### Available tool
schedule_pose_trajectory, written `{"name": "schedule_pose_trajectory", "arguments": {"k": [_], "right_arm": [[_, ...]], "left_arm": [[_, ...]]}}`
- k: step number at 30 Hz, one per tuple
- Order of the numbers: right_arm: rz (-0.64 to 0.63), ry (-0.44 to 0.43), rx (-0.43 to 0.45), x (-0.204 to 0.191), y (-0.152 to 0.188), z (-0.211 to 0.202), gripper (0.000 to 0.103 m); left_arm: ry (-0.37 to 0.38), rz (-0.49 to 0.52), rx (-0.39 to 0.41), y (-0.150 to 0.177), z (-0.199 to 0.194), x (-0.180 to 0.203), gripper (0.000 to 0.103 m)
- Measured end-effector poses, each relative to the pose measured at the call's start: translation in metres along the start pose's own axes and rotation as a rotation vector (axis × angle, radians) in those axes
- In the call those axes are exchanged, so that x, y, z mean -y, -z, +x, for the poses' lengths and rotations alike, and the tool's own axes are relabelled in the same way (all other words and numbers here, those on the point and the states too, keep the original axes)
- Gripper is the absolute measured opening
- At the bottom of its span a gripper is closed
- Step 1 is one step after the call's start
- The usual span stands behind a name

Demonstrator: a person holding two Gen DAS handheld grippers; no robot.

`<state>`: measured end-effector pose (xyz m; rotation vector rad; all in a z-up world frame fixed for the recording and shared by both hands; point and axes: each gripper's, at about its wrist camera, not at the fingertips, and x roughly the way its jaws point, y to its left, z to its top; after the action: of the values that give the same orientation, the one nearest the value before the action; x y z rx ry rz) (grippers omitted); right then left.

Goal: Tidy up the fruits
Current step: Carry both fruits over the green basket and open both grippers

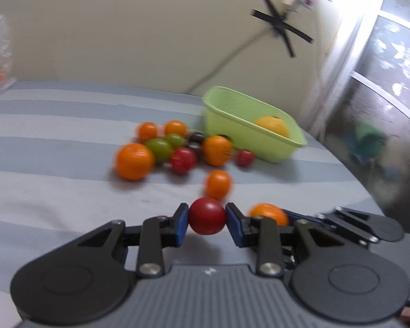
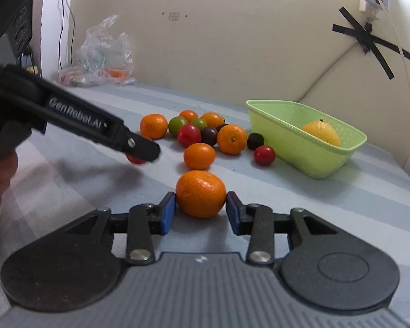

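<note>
Left gripper [image 1: 207, 220] is clamped on a red fruit [image 1: 207, 216] — both blue pads touch its sides, lifted just off the striped sheet [image 1: 54, 164]. Right gripper [image 2: 201, 209] brackets an orange [image 2: 201, 193] sitting on the sheet; pads look to be at its sides, but I can't tell if they actually press.

Right wrist view shows the left gripper from the side, red fruit mostly hidden behind its finger, plus a plastic bag [image 2: 105, 52] by the wall. Left wrist view is blurred.

Remaining fruit — oranges, green, red and dark ones — lies in a loose pile [image 2: 202, 131] just left of the green basket [image 2: 292, 147], which holds one yellow fruit [image 2: 322, 134].
</note>
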<state>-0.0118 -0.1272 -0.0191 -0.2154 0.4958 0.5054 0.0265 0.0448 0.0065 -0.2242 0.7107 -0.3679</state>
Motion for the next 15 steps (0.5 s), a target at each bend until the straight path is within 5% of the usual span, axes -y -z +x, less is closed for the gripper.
{"name": "schedule_pose_trajectory", "arguments": {"k": [6,15], "right_arm": [[0.023,0.067,0.067,0.011,0.002,-0.015,0.042],[0.108,0.233,0.216,0.079,-0.033,-0.012,0.042]], "left_arm": [[0.067,0.024,-0.026,-0.014,0.017,0.023,0.030],[0.110,0.096,0.047,-0.099,0.061,0.058,0.030]]}}
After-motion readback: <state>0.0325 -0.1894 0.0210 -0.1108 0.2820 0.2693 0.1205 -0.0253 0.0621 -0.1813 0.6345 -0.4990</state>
